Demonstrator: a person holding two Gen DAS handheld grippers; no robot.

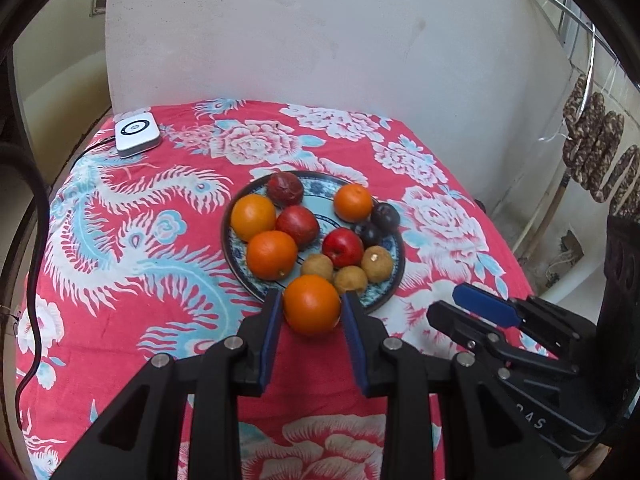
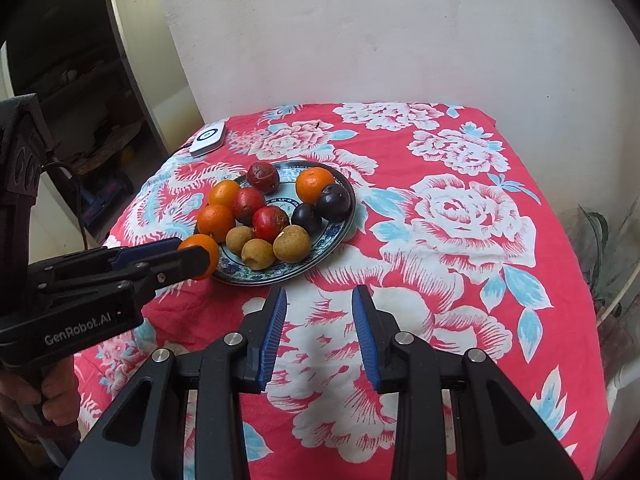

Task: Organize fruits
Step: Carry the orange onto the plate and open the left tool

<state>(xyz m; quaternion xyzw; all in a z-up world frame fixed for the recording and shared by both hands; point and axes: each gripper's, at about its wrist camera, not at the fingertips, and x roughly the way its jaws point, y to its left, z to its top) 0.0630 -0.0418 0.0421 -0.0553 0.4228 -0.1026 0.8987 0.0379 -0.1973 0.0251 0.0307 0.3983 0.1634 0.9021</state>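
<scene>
An orange (image 1: 311, 304) is gripped between the jaws of the left gripper (image 1: 310, 306) at the near rim of the plate (image 1: 394, 280), while the right gripper (image 2: 320, 308), jaws open and empty, is held over the tabletop (image 2: 460, 208) nearby.

Both grippers: black linkage bodies, silver pivot screws, ribbed blue finger pads (image 2: 275, 336). Left gripper (image 2: 192, 254) body marked "GenRobot.AI"; bare-skinned hand (image 2: 48, 400) below that marking.
</scene>
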